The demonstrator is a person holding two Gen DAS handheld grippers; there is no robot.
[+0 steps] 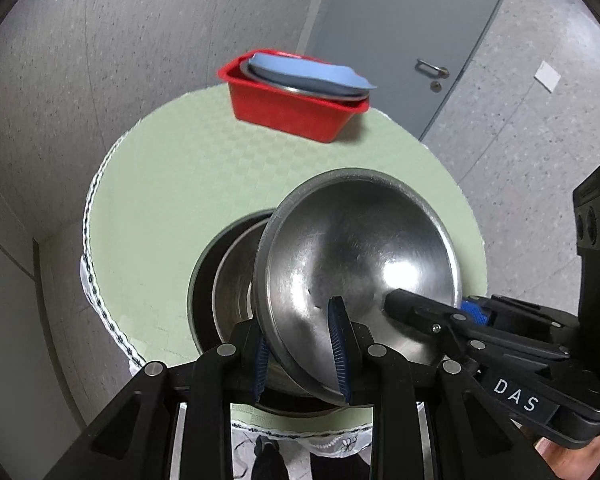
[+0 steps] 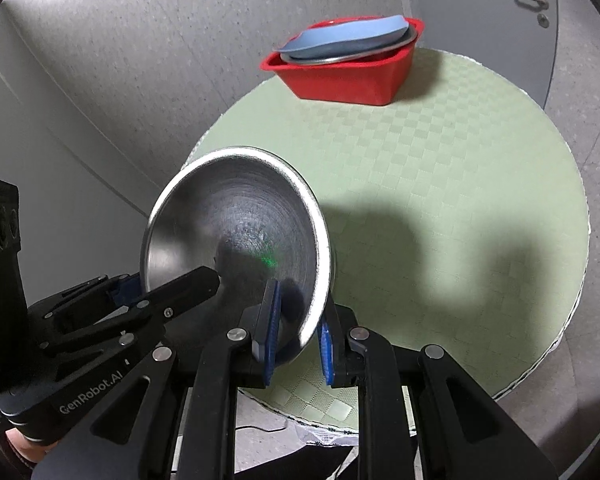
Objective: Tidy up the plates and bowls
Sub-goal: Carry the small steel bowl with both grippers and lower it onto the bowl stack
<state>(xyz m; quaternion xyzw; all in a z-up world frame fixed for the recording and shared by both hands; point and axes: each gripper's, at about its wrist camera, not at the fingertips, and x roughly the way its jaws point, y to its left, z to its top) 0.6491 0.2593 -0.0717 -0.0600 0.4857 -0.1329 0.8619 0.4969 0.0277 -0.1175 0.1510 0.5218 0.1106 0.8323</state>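
Observation:
Both grippers grip the rim of one steel bowl (image 1: 356,256), tilted above the round green table (image 1: 172,184). My left gripper (image 1: 302,354) is shut on its near rim; my right gripper (image 1: 428,312) holds the right rim. In the right wrist view the steel bowl (image 2: 236,232) tilts left, my right gripper (image 2: 298,340) clamps its near rim and the left gripper (image 2: 172,284) clamps the left rim. Under it in the left wrist view, another steel bowl (image 1: 236,276) sits nested in a dark bowl (image 1: 198,280).
A red tub (image 1: 288,108) stands at the table's far edge, holding a blue plate (image 1: 300,70) on a steel dish; it also shows in the right wrist view (image 2: 340,76). A grey wall and a door (image 1: 400,32) lie behind. The table's edge (image 2: 580,280) drops off at right.

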